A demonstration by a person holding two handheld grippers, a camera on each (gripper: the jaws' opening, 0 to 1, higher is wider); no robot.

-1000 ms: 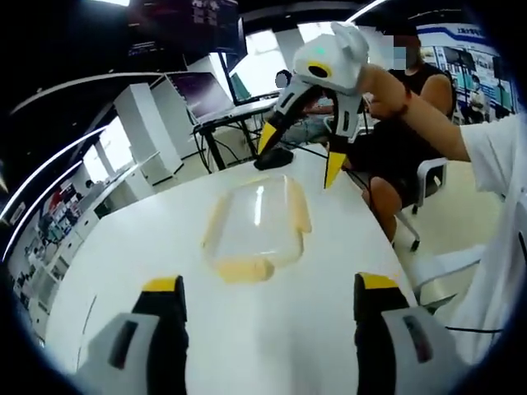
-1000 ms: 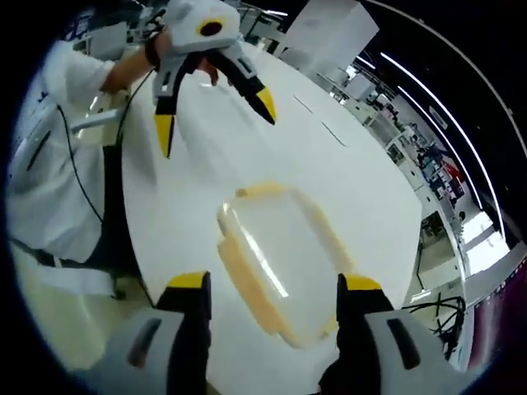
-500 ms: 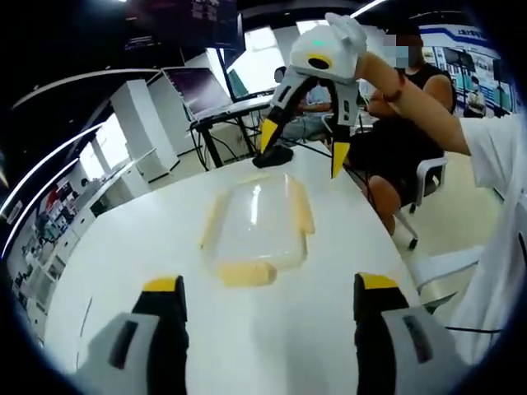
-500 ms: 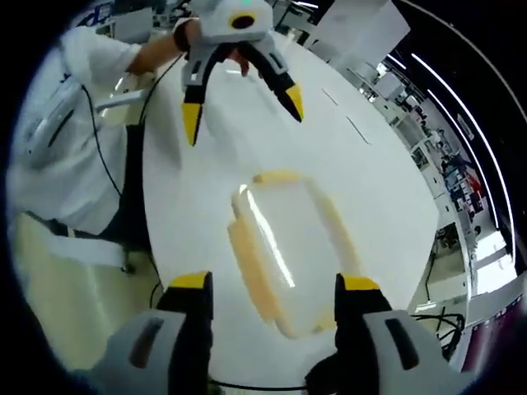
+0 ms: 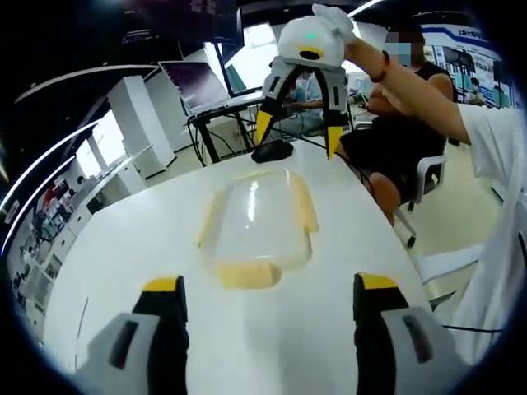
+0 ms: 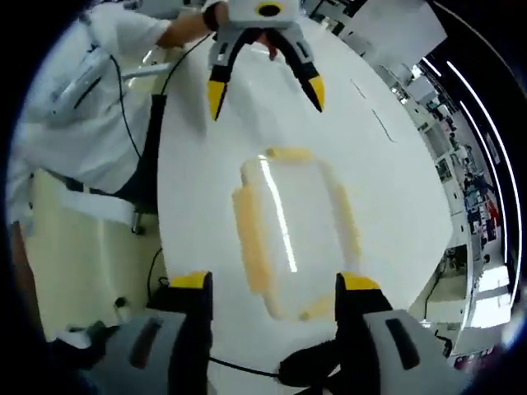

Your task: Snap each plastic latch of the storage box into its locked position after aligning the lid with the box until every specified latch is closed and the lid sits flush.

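While lying flat on the white surface (image 5: pixel 123 247) between both grippers, clear storage box (image 5: pixel 257 220) with yellow latches (image 5: pixel 244 272), likely light, stiff, slippery; best pressed at latches; left gripper (image 5: pixel 262 290) and right gripper (image 6: pixel 268 286) fingers spread, holding nothing.

The storage box (image 5: pixel 255 222) was clear with pale yellow latches (image 6: pixel 249 239); the table (image 5: pixel 148 247) was white; both grippers' jaws were grey with yellow tips.

Glossy clear-plastic storage box (image 5: pixel 257 220) (matt latches)
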